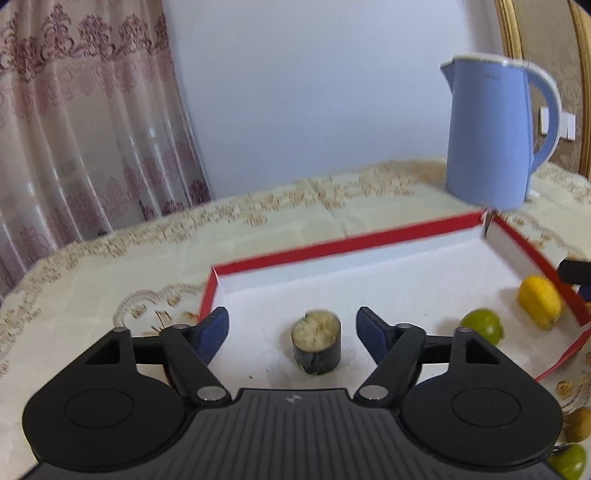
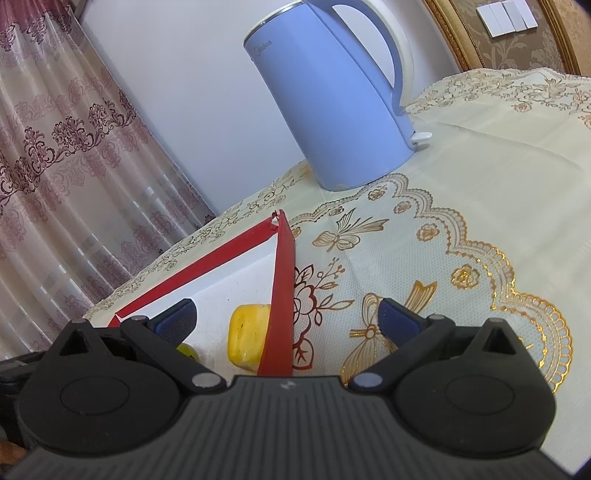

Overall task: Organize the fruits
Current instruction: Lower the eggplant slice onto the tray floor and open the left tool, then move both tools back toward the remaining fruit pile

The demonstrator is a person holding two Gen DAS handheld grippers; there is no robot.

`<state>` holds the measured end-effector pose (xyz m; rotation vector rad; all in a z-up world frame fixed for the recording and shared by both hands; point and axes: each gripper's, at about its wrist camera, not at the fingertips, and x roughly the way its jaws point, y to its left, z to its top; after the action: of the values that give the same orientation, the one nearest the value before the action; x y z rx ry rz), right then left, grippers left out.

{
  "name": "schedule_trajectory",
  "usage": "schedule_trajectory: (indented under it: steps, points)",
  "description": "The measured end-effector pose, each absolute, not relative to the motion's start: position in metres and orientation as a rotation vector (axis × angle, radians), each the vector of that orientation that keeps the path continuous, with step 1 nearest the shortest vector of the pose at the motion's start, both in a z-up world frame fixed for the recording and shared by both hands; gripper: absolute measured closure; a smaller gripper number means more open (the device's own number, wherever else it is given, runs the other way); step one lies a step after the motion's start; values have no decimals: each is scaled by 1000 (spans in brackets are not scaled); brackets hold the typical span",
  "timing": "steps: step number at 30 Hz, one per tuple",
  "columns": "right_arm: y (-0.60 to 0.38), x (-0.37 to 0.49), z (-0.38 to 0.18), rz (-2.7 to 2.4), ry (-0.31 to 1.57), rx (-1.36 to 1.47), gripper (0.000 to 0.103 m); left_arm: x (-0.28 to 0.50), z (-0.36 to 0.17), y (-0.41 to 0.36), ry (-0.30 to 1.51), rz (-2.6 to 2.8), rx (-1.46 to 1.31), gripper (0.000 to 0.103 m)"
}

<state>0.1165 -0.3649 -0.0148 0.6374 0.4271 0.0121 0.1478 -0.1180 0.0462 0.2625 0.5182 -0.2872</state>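
Hovering my left claw wide open and empty, I see the cane stub standing upright dead ahead between its fingers, near the tray's front edge, nearer than my right claw, also open and empty.

A blue kettle stands on the table, which wears a cream cloth patterned in gold. A sheer curtain hangs at left, and white wall switches sit behind the kettle.

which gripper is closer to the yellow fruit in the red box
Right. The right gripper straddles the box wall with the yellow fruit between its open jaws; the left gripper frames the sugarcane piece.
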Motion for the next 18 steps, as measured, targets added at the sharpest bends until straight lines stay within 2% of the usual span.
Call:
schedule_trajectory:
  steps: [7, 10, 18]
  points:
    - [-369, 102, -9, -8, 374, 660, 0, 104, 84, -102, 417, -300, 240, 21]
    - [-366, 84, -1, -8, 307, 635, 0, 73, 91, -89, 374, -311, 248, 16]
    - [-348, 14, 15, 22, 293, 478, 0, 16, 67, -58, 394, -346, 229, 13]
